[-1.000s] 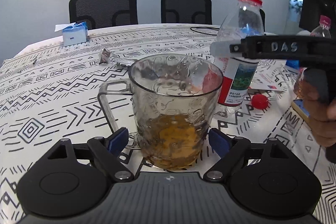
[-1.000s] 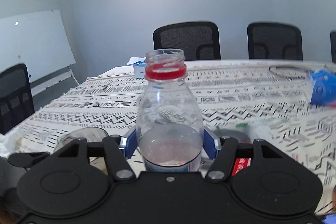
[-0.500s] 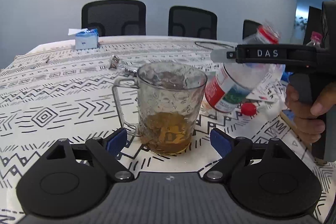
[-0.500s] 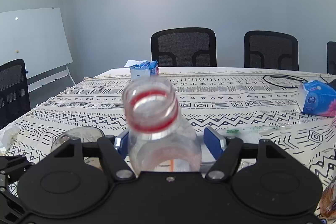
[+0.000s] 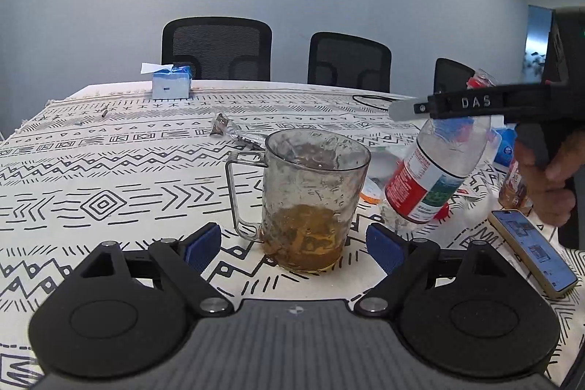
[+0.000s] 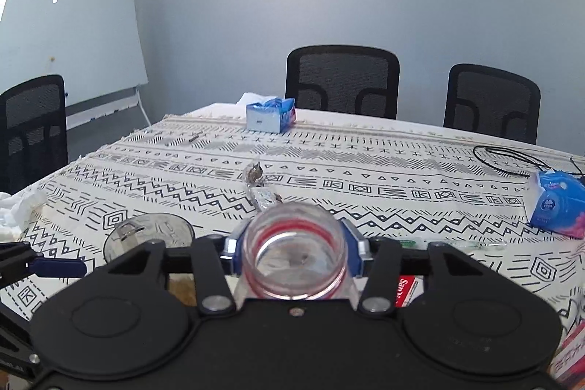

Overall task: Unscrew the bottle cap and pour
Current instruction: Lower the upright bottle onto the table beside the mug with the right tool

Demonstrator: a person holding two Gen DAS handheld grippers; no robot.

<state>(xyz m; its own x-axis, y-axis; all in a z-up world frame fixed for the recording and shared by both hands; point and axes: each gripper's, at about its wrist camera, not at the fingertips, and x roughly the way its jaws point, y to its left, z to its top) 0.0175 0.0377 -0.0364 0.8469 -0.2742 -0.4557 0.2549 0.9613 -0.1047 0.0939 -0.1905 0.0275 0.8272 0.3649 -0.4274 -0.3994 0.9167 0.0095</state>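
A clear glass mug (image 5: 314,192) with a handle on its left stands on the patterned tablecloth, with amber liquid at its bottom. My left gripper (image 5: 294,245) is open, its blue pads on either side of the mug's base and apart from it. My right gripper (image 6: 294,249) is shut on an uncapped clear plastic bottle (image 6: 294,253) with a red neck ring. In the left wrist view the bottle (image 5: 435,178) is lifted and tilted, its mouth pointing up and to the right, away from the mug. The red cap (image 5: 440,212) lies on the cloth behind the bottle.
A phone (image 5: 532,251) lies at the right. A tissue box (image 5: 171,82) stands at the far edge, a tissue pack (image 6: 555,203) at the right, a crumpled wrapper (image 6: 260,190) mid-table, and a black cable (image 6: 508,158) far right. Black chairs line the far side.
My right gripper has lifted the bottle off the table and tipped it over, so its mouth now faces the right wrist camera. My left gripper has pulled back from the mug.
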